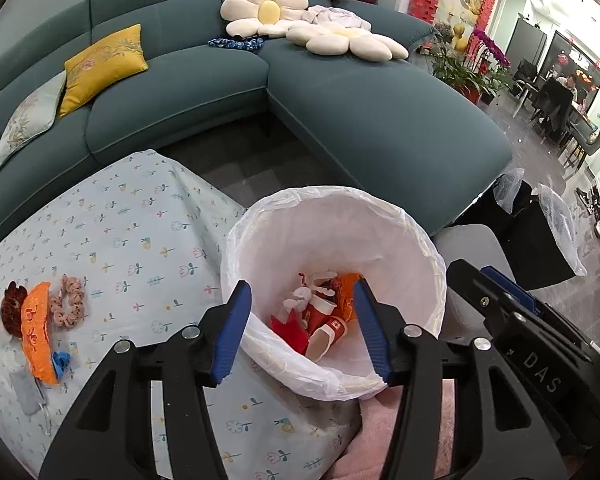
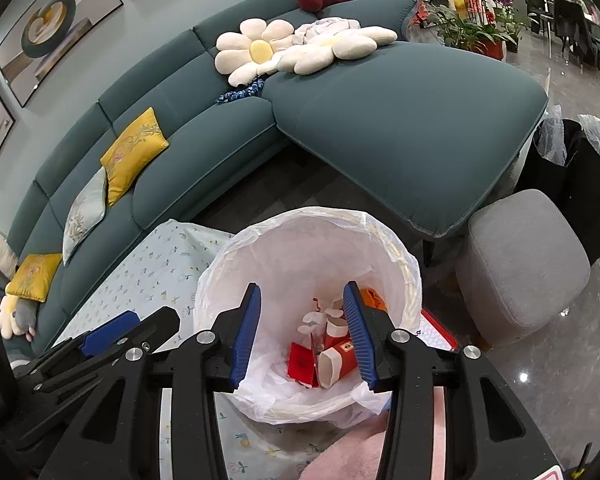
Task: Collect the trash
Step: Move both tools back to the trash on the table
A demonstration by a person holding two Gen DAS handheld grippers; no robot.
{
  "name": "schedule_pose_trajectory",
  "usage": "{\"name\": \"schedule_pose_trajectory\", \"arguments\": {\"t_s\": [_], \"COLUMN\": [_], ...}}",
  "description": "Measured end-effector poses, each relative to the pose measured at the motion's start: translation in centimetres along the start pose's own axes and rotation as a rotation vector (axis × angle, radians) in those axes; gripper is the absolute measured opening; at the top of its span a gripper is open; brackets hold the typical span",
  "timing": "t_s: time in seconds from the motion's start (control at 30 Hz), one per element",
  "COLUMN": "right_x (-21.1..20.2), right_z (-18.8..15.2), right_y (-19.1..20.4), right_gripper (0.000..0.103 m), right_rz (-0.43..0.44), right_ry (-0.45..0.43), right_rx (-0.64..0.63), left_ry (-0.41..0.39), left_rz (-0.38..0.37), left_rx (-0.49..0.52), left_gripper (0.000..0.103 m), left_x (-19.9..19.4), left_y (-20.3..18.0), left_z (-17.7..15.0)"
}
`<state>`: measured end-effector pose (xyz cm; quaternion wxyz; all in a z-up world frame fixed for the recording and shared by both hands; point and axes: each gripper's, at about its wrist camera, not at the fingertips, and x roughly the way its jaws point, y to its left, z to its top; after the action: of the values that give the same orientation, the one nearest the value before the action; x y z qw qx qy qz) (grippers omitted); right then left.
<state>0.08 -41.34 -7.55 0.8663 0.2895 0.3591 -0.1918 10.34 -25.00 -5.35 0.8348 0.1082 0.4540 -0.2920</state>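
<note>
Both tongs hang over the bin, jaws apart and empty. From the left wrist, the left gripper (image 1: 302,330) stands parted with nothing between its blue pads (image 1: 232,332), poised above the near rim of the white-lined trash bin (image 1: 428,248). Down inside lie a red paper cup (image 1: 326,334), white scraps (image 1: 308,294) and an orange wrapper (image 1: 346,292). Off to the left, on the flowered tablecloth (image 1: 140,232), more sits waiting: an orange packet (image 1: 36,328), a pink scrunchie (image 1: 68,302), a dark red scrunchie (image 1: 12,308) and a small blue clip (image 1: 61,361). The right gripper's black frame (image 1: 520,328) shows at the right edge. Behind, the teal sofa (image 1: 360,120) carries flower cushions (image 1: 266,8). Over to the right wrist: the right gripper (image 2: 302,332) is likewise open and holds nothing, aimed into the same bin (image 2: 404,256), where the cup (image 2: 338,360) lies beside a red packet (image 2: 300,362). The left gripper (image 2: 112,334) shows from the side at lower left. A grey stool (image 2: 524,264) stands just right of the bin.
</note>
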Motion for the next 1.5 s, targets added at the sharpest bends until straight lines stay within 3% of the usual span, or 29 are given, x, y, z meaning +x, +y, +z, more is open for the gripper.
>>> {"name": "schedule_pose_trajectory", "arguments": {"t_s": [0.67,0.87,1.5], "right_x": [-0.4,0.1,2.6], "right_z": [-1.0,-2.6,-10.6], "right_y": [6.3,10.2,23.9], "right_gripper": [0.047,0.048,0.049], "right_rz": [0.054,0.089,0.203], "right_ry": [0.006,0.034,0.169], "right_rx": [-0.11,-0.181,-0.434], "left_ry": [-0.035,-0.037,0.008], "left_rz": [0.062,0.116,0.282], "left_rx": [-0.143,-0.239,-0.559], "left_gripper": [0.051,0.06,0.065], "left_x": [-3.2,-4.1,-7.6], "left_y": [7.6,12.1,29.0], "left_z": [-1.9,-3.9,-13.9]}}
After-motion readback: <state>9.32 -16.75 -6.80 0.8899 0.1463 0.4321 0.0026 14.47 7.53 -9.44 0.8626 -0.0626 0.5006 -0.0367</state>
